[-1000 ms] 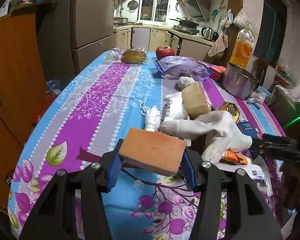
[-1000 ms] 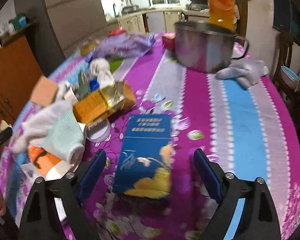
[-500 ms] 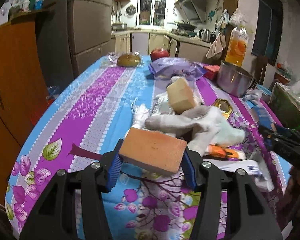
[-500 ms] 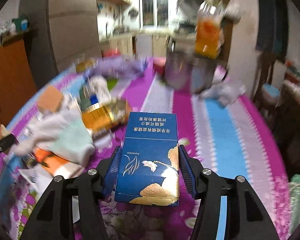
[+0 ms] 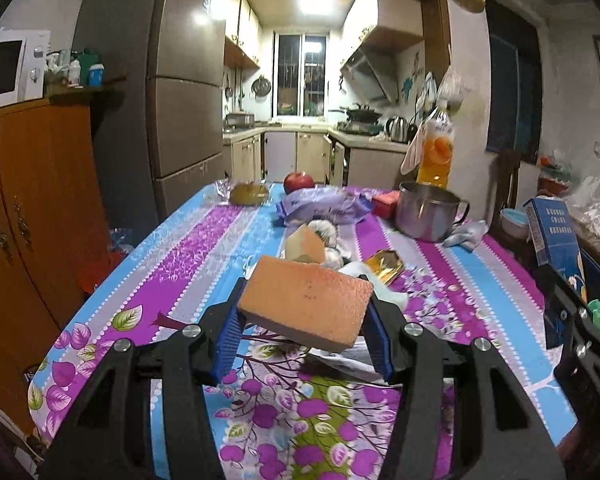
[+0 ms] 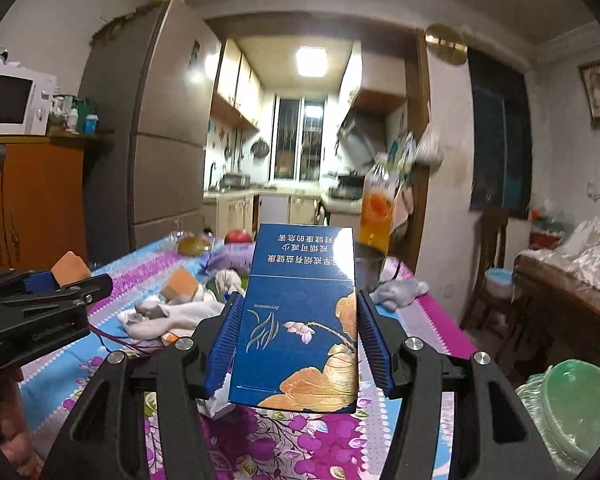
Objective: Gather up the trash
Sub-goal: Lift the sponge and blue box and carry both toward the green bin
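Observation:
My left gripper (image 5: 304,304) is shut on an orange sponge (image 5: 308,300), held above the near end of the flowered table (image 5: 180,264). My right gripper (image 6: 298,300) is shut on a blue box with gold print (image 6: 300,320), lifted clear of the cloth and standing nearly upright. In the left wrist view the blue box (image 5: 554,232) shows at the right edge. The right wrist view has the left gripper (image 6: 40,292) and its sponge (image 6: 70,266) at the left. On the table lie another sponge (image 5: 306,246), white gloves (image 6: 172,316) and a gold wrapper (image 5: 384,264).
Further back stand a steel pot (image 5: 428,210), a juice bottle (image 5: 436,152), a purple bag (image 5: 324,208), an apple (image 5: 298,181) and wrapped bread (image 5: 248,194). A wooden cabinet (image 5: 32,200) flanks the table's left. Green plastic (image 6: 572,408) sits low on the right.
The right gripper closed on the blue box and raised it off the table. Both grippers rose and tipped toward level; the left kept hold of its sponge.

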